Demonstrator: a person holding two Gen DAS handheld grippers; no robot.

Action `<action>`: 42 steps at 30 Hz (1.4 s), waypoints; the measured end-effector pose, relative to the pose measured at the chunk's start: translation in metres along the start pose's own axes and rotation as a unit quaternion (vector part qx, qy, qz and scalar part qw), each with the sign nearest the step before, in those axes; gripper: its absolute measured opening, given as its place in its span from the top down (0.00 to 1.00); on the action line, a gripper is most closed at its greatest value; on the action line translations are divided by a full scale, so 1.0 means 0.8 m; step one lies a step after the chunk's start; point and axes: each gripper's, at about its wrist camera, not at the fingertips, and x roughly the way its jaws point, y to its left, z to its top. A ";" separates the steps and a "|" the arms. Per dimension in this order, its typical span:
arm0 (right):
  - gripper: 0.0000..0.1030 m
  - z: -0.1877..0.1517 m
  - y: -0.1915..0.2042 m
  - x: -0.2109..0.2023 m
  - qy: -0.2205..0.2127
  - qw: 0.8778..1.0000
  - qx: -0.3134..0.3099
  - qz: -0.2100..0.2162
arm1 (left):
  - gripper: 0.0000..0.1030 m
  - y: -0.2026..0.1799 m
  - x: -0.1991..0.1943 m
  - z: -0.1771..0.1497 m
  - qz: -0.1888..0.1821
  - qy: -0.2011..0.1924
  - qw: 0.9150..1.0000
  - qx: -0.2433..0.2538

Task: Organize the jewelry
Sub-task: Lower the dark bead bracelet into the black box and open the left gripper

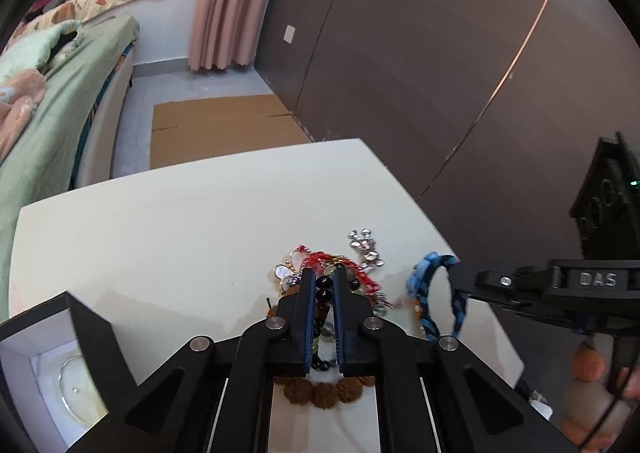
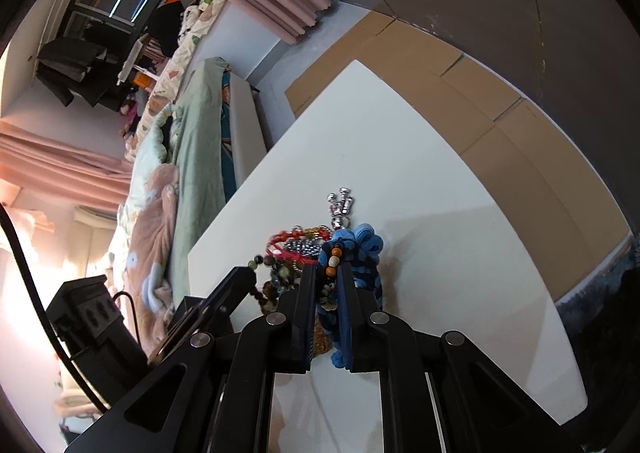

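An open black box (image 1: 80,341) is noted at the left of the white table (image 1: 180,221); the left gripper (image 1: 324,285) is closed narrowly on a black bead strand (image 1: 324,289) within the central jewelry pile (image 1: 340,273); the blue braided bracelet (image 1: 432,293) is clamped by the right gripper (image 2: 326,281).

Home bedroom: bed (image 1: 60,101) with green quilt, pink curtains (image 1: 236,1), white table (image 1: 200,213), dark wardrobe doors (image 1: 440,53).
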 end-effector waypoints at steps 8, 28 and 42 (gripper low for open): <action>0.89 -0.007 0.028 -0.016 -0.018 0.999 -0.031 0.025 | 0.92 -0.002 -0.053 0.008 -0.010 -0.034 0.999 -0.005; 0.89 -0.039 0.110 -0.032 -0.050 0.993 -0.087 0.056 | 0.92 0.035 -0.157 0.016 -0.007 -0.076 0.997 -0.023; 0.89 -0.063 0.154 -0.013 -0.055 0.990 -0.119 0.056 | 0.92 0.071 -0.209 0.006 0.000 -0.101 0.994 -0.032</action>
